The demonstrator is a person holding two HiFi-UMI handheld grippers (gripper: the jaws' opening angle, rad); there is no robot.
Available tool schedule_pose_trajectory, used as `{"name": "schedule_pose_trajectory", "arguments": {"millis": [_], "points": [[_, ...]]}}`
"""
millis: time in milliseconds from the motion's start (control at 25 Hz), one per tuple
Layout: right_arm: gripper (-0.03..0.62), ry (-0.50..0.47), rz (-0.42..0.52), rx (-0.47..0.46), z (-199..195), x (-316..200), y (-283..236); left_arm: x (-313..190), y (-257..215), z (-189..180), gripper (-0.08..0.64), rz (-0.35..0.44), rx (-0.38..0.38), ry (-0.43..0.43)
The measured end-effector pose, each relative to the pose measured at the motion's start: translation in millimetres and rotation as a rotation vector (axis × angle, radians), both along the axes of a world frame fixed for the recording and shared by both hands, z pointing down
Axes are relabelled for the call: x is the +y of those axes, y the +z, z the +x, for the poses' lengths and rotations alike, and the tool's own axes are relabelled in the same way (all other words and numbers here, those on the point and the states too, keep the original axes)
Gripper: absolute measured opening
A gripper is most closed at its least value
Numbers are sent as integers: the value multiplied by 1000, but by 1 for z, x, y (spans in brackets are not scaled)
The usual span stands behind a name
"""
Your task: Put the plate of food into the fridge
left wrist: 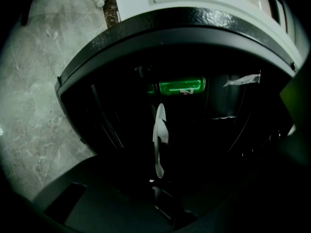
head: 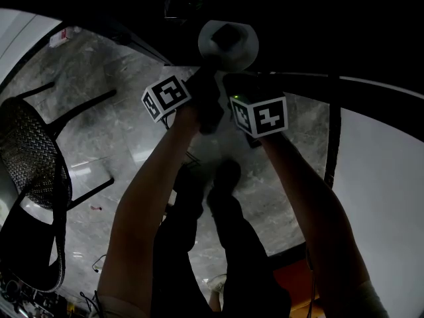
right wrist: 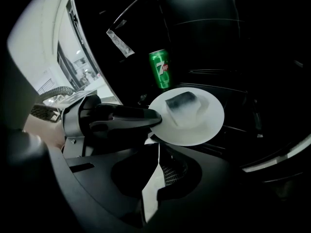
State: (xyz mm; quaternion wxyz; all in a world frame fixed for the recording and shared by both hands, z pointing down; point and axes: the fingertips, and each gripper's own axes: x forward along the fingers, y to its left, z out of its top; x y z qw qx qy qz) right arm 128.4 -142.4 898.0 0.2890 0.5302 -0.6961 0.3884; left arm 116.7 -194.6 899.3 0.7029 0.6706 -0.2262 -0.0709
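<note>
Left claw [right wrist: 154, 119] clamps the round white plate [right wrist: 210, 124] — by its thin rim.

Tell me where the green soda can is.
Right gripper view, upper centre: the green 7up can stands in the dark fridge, just behind the plate held by the left gripper.
</note>
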Motion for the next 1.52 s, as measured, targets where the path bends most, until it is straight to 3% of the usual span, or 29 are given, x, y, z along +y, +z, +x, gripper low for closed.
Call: {"name": "schedule_pose_trajectory", "arguments": {"millis": [320, 400, 520, 720, 880, 1040, 1520], "points": [[23, 5, -10, 18, 7, -1, 5, 8, -5, 8, 21, 86, -40, 133], [23, 11, -8, 13, 8, -1, 5, 12, -8, 9, 92, 149, -65, 189], [23, 27, -3, 9, 11, -3, 5, 20, -10, 7, 101, 195, -95, 241], [23, 53, 6, 5, 19, -8, 1, 26, -8, 0, 98, 212, -119, 261], [23, 75, 10, -14, 19, -8, -1, 29, -10, 5, 37, 223, -126, 284], [23, 54, 13, -17, 18, -3, -4, 27, -11, 10, 21, 236, -143, 288], [23, -32, -44, -35, 10, 57, 5, 11, -9, 16, 11, 235, -159, 198]]}}
